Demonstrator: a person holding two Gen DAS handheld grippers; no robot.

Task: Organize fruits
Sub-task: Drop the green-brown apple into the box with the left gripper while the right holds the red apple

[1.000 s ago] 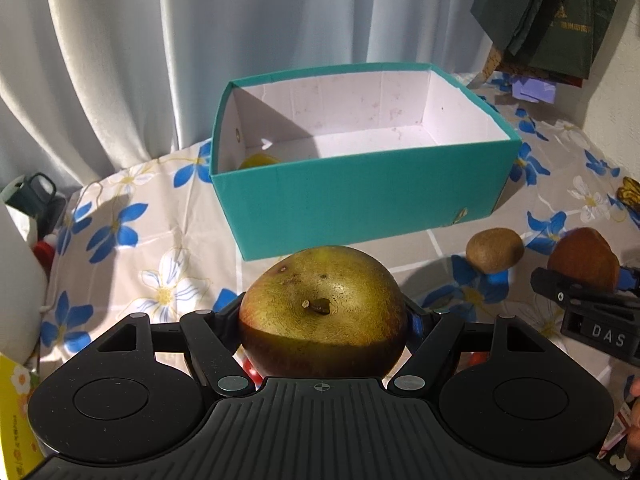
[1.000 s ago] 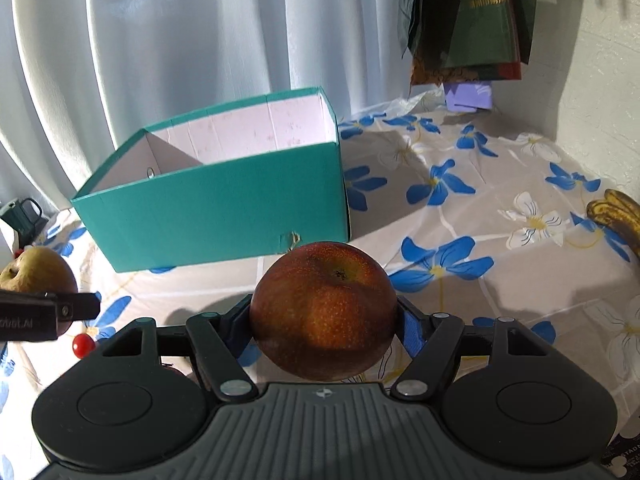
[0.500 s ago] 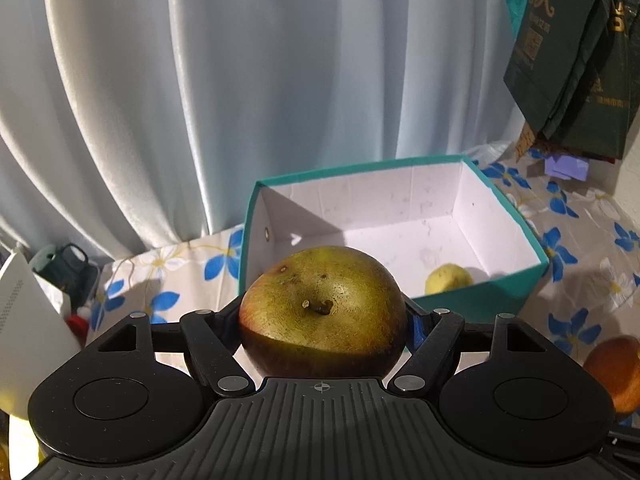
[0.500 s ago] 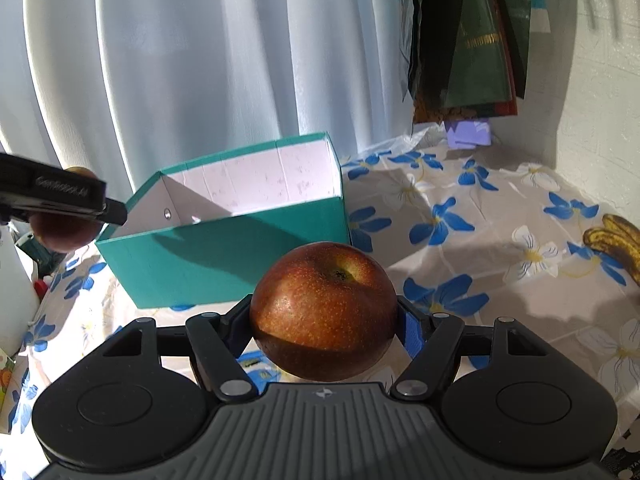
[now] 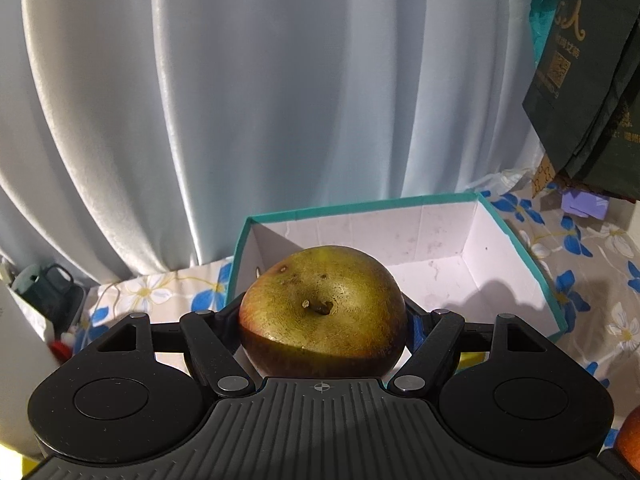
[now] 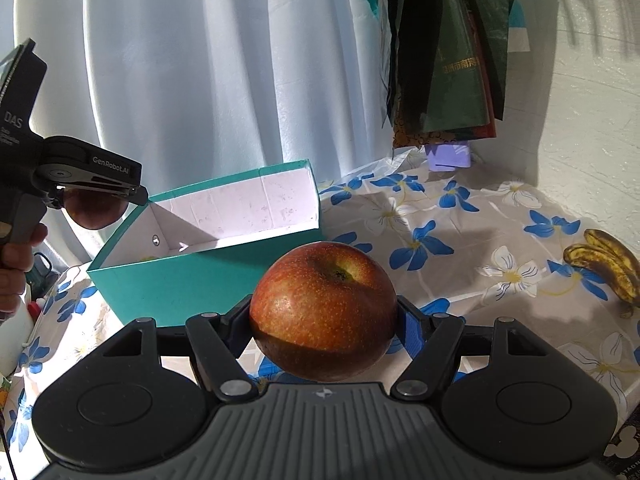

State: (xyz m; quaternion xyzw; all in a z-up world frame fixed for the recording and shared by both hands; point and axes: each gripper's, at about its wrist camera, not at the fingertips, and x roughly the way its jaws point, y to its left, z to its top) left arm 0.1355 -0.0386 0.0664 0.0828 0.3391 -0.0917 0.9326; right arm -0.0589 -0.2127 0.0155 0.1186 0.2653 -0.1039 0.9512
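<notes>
Pale blue-white pleated curtain (image 5: 240, 100) fills the background behind a bench (image 6: 460, 248) covered by a beige cloth printed with blue and white flowers. Dark green paper bags (image 6: 444, 52) hang at upper right against a white textured wall (image 6: 592, 120).

Open-topped teal cardboard box with a white interior (image 5: 520, 248) stands on the bench near the curtain. In the left wrist view its white floor lies bare where visible, apart from a small yellow patch at the lower right, partly hidden by the gripper linkage; what that patch is cannot be told.

Left hand-held gripper (image 5: 322, 320), black, two-fingered: jaws closed on a green-yellow round apple with a reddish lower flank and short stem (image 5: 322, 308), the pads pressing its two sides. In the left wrist view the apple sits in front of the box's open interior; in the right wrist view the same gripper (image 6: 96, 200) hangs in the air above the box's left end, gripped by a person's hand (image 6: 16, 256).

Right hand-held gripper (image 6: 324, 320): jaws closed on a red, yellow-speckled round apple (image 6: 324, 308), clasped at both flanks, held above the cloth on the near side of the box and outside it.

Bunch of brown-spotted overripe bananas (image 6: 608, 268) lies on the cloth at far right, well apart from the box. A small lilac folded packet (image 6: 448, 156) rests below the bags.
</notes>
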